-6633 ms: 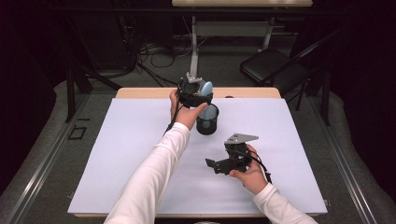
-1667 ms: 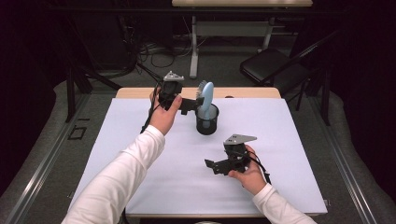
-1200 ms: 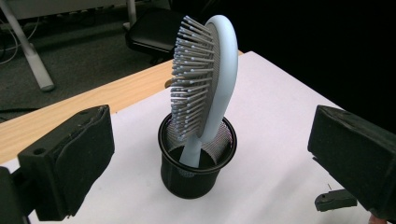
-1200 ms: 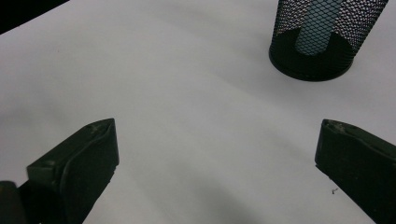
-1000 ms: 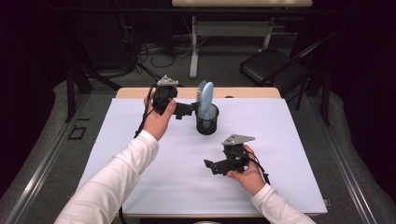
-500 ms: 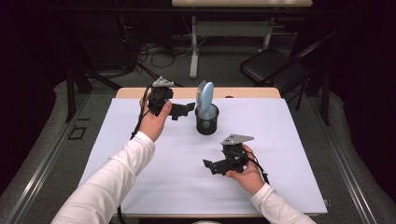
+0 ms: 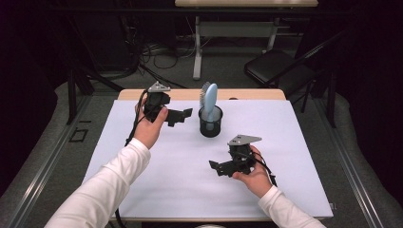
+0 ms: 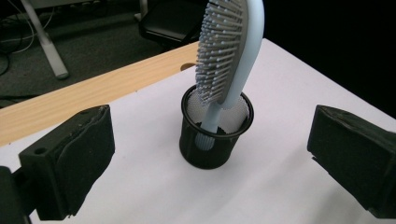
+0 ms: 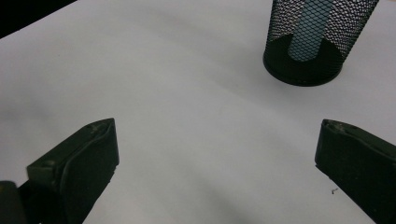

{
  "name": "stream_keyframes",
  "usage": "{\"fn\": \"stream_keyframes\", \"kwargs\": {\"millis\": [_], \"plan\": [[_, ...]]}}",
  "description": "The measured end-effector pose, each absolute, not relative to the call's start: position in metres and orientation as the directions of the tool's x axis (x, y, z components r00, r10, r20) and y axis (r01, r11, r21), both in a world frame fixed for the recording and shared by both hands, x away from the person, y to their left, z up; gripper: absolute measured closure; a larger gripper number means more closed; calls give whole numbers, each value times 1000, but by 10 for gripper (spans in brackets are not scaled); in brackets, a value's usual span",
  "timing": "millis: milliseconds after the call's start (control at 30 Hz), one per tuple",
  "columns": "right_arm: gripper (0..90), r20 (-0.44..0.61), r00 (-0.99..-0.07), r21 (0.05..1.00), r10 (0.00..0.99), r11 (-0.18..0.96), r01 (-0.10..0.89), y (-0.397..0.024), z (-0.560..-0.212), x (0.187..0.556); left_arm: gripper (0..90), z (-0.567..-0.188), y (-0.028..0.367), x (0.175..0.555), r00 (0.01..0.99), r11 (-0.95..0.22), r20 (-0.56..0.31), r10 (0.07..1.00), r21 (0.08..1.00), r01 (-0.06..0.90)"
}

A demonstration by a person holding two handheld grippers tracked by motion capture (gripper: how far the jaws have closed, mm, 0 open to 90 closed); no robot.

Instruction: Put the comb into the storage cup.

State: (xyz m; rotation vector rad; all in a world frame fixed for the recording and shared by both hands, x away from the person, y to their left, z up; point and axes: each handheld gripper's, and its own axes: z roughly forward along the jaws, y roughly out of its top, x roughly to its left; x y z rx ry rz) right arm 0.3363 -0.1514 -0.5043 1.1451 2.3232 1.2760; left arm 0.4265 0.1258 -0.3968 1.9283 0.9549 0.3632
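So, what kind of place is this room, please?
Probably a lab or recording room, not a home: a white-covered wooden table, loose black cables on the grey floor, a black folding chair, dark surroundings.

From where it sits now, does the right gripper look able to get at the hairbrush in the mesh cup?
Probably yes. The right gripper, jaws open, faces the mesh cup across bare white table; the hairbrush stands well above the rim, and the left gripper is off to the cup's other side.

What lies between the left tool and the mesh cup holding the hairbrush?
Nothing: in the left gripper view, bare white table cover runs from the open left tool to the mesh cup with the hairbrush.
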Motion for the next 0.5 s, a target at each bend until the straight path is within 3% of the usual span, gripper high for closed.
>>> {"fn": "stream_keyframes", "kwargs": {"millis": [500], "plan": [[0,140,-620,796,772,284,534,-171,-499,338,15,-415,157,412,605,-247,-130,786,830,499]]}}
